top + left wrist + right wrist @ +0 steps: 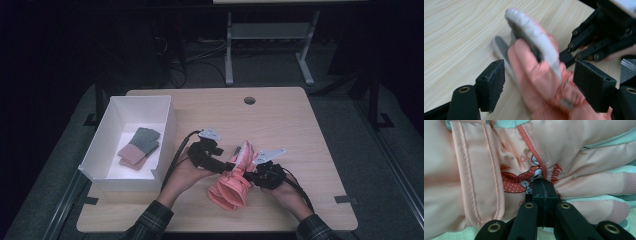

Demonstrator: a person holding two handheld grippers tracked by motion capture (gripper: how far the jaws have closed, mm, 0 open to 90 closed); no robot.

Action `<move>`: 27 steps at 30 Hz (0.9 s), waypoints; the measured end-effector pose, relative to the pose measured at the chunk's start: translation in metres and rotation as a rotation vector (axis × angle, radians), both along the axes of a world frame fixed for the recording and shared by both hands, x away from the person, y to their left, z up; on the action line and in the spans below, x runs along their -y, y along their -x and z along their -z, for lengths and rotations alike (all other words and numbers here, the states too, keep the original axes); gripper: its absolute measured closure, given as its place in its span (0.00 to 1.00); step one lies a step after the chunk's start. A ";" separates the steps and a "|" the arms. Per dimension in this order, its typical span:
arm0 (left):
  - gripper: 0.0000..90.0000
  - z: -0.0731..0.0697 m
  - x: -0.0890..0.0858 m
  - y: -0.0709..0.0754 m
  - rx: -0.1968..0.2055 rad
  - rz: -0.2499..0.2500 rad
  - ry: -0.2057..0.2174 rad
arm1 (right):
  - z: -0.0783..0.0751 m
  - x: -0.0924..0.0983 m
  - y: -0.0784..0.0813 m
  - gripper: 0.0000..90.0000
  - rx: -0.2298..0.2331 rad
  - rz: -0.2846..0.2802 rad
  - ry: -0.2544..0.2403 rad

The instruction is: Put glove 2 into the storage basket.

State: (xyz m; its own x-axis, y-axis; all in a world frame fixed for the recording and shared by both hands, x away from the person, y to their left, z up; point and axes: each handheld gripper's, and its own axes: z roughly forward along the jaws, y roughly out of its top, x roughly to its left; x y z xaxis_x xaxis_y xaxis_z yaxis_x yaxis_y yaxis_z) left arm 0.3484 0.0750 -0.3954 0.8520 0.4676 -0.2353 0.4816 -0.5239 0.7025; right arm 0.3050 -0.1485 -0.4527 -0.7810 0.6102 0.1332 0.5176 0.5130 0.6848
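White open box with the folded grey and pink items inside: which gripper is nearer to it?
Left. The left gripper sits just beside the white open box, between it and the pink padded gloves; the right gripper lies beyond the gloves.

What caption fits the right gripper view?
Right gripper pinches a peach glove beside its cartoon print.
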 end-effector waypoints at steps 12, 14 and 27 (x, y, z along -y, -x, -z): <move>0.20 0.028 0.017 -0.011 -0.078 0.012 -0.066 | 0.000 0.000 0.000 1.00 -0.002 -0.005 -0.003; 0.19 0.032 0.017 -0.013 -0.084 0.014 -0.074 | 0.001 0.000 0.000 1.00 -0.002 -0.006 -0.002; 0.14 0.061 0.017 -0.023 -0.280 0.041 -0.051 | 0.002 0.000 -0.001 1.00 -0.013 -0.014 0.004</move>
State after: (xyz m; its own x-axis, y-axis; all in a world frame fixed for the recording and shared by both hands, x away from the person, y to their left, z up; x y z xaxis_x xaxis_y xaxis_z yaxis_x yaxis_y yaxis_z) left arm 0.3710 0.0580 -0.4563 0.7756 0.4514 -0.4412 0.6308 -0.5783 0.5174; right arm 0.3061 -0.1486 -0.4546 -0.7875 0.6000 0.1407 0.5193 0.5232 0.6757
